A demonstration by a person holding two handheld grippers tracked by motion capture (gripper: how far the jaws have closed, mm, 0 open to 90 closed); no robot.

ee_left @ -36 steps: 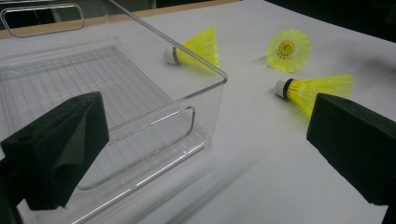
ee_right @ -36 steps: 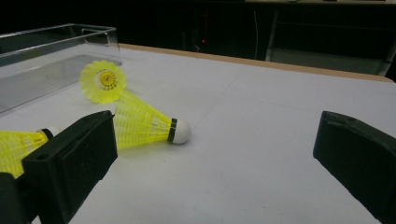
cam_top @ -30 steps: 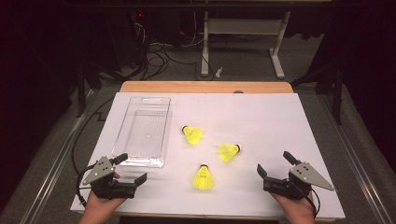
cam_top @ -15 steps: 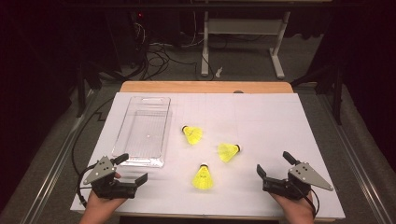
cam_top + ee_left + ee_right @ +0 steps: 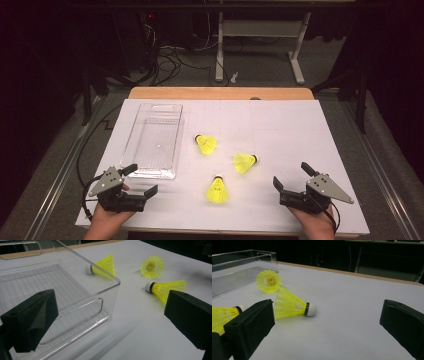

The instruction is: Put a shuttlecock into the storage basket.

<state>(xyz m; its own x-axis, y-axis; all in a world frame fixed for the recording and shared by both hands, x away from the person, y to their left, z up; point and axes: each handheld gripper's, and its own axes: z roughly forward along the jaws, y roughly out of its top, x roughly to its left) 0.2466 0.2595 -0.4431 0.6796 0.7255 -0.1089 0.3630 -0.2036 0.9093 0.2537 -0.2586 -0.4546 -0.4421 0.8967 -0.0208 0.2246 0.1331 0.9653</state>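
Over on the left of the white sheet point(image 5: 280, 130) lies a clear bin point(image 5: 153, 141), long side running away from the person, and nothing yellow sits inside it; only a small speck shows on its floor. Three yellow shuttlecocks lie loose on the sheet to its right, all apart from each other. The far one point(image 5: 206, 144) rests just beside the bin's right wall, cork pointing toward the bin. The middle one point(image 5: 244, 162) lies further right, cork to the right. The near one point(image 5: 217, 190) lies closest to the person, cork pointing away.

The left gripper point(image 5: 134, 181) hovers at the bin's near end, jaws spread wide and holding nothing; in the left gripper view the bin's near corner point(image 5: 110, 290) stands between its jaws and the shuttlecocks. The right gripper point(image 5: 295, 179) sits low at the near right of the sheet, jaws also wide apart and empty, with the middle shuttlecock point(image 5: 293, 305) lying on its side nearest its jaws.

Beyond the table, cables and metal legs stand on the dark floor.
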